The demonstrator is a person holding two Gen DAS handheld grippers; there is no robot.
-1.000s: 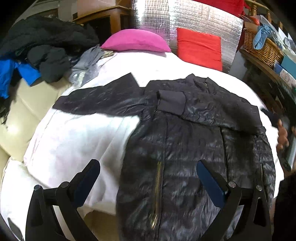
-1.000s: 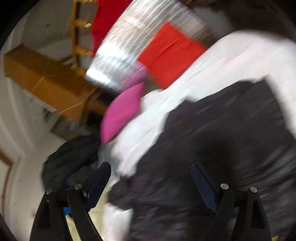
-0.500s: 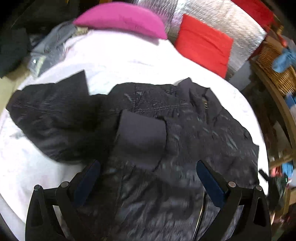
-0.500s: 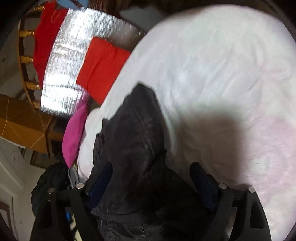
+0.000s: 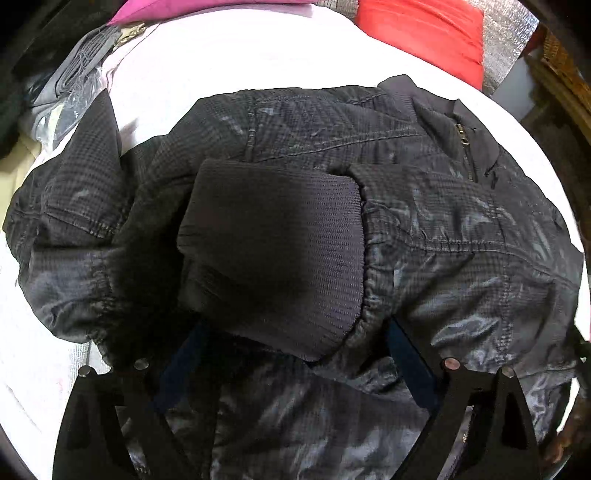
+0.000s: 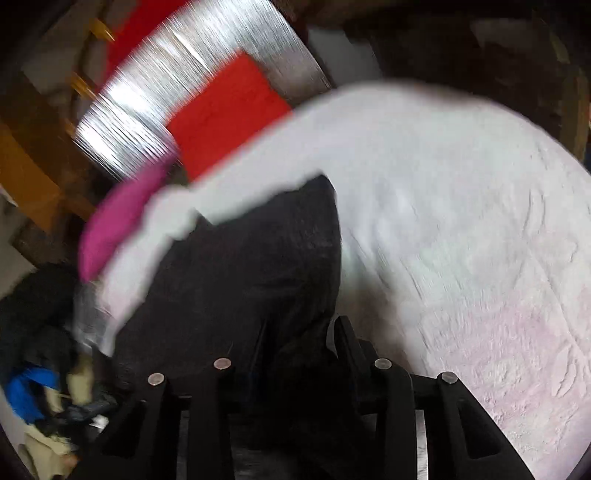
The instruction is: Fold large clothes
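Observation:
A black quilted jacket [image 5: 443, 229] lies spread on the white bed cover [image 5: 236, 59], with one sleeve folded across its chest. That sleeve's ribbed cuff [image 5: 273, 251] sits just ahead of my left gripper [image 5: 295, 354]. Its jaws stand wide and are closing slightly, and the pads press on nothing. In the right wrist view the jacket [image 6: 240, 266] shows as a dark edge on the bed cover [image 6: 461, 221]. My right gripper [image 6: 301, 339] is closing, and a bunched fold of the jacket fills the narrow gap between its fingers.
At the head of the bed are a pink pillow [image 5: 207, 7], a red cushion [image 5: 424, 33] and a silver panel [image 6: 166, 92]. Grey clothing with plastic [image 5: 77, 74] lies at the bed's left edge. Dark clothes [image 6: 33, 314] are piled beyond it. Wooden furniture [image 5: 554, 62] stands on the right.
My left gripper came forward and down over the jacket to the folded cuff. My right gripper sank to the jacket's edge and its jaws narrowed from wide onto the fabric.

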